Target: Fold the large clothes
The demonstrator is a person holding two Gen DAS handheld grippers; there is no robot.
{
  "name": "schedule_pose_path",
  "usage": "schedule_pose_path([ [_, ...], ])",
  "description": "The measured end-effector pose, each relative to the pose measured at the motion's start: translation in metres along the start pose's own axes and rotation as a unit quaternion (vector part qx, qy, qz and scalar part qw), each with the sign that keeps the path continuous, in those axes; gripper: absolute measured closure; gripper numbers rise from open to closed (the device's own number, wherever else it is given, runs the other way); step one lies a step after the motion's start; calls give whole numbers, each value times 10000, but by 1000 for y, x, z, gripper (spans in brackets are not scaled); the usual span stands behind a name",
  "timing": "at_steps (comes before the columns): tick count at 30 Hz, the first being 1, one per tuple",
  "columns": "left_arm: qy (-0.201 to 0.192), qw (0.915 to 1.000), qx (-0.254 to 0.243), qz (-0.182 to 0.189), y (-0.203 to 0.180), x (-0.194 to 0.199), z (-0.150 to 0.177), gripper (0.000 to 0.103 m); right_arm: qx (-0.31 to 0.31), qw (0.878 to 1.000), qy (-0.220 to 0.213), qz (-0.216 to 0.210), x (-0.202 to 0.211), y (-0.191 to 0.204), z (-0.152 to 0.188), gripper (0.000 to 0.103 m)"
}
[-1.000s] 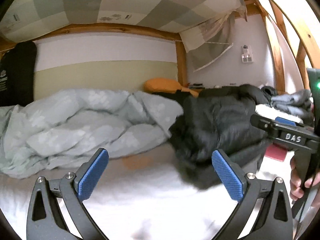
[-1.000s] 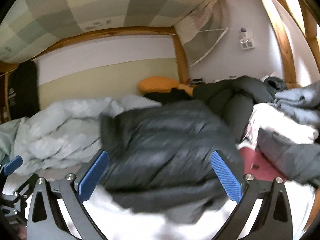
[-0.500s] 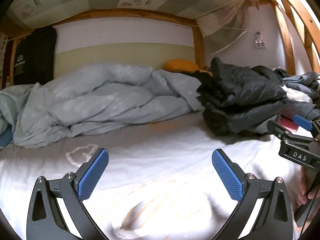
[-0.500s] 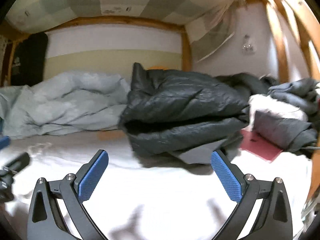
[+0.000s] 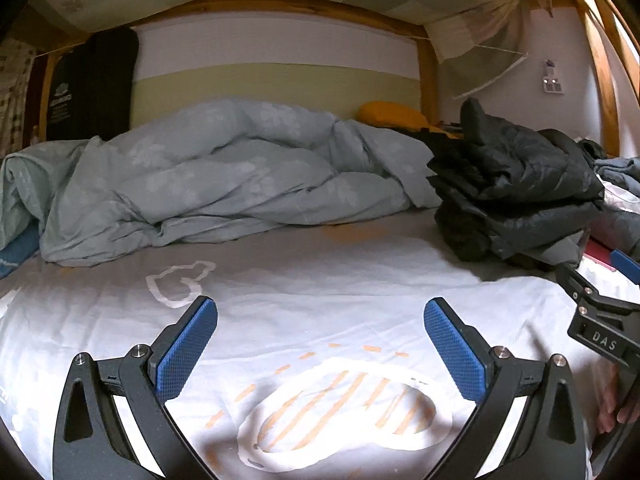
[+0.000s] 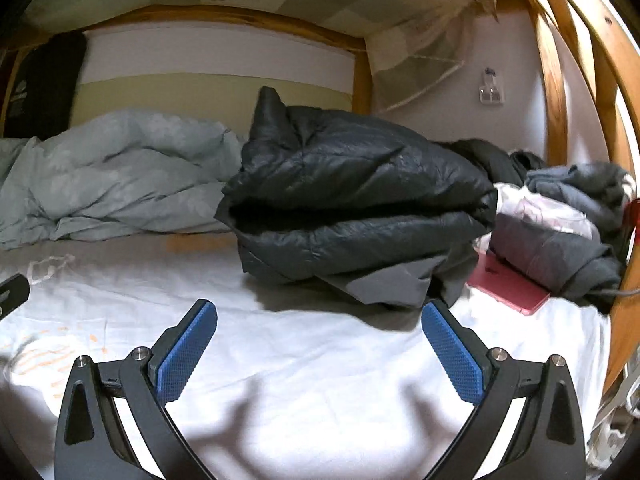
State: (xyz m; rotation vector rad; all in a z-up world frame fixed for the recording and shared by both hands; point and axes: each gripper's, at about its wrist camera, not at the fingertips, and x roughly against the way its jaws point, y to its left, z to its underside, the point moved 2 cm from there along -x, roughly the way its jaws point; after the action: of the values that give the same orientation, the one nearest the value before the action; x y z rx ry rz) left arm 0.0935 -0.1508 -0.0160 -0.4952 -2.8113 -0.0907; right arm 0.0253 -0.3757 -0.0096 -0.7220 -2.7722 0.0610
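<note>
Both tongs, left (image 5: 320, 350) and right (image 6: 319, 350), have black frames, silver screws and blue ribbed pads (image 5: 187, 348); one reads "DAS".

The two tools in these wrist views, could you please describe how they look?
Both match: the left tool and right tool have black curved arms with triangular cutouts, silver screws and blue textured pads. In the left view, the right tool's black body bears white "DAS" lettering. No cables or sleeves are visible.
</note>
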Motion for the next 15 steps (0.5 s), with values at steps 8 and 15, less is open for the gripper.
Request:
schedule_pose_path([
  [8, -151, 9996, -217, -133, -8, 6, 0, 0, 6, 9999, 144, -61, -7, 1, 0, 0],
  [15, -125, 9996, -182, -188, -4, 7, 0, 0, -43, 9998, 190, -39, -8, -1, 0, 0],
])
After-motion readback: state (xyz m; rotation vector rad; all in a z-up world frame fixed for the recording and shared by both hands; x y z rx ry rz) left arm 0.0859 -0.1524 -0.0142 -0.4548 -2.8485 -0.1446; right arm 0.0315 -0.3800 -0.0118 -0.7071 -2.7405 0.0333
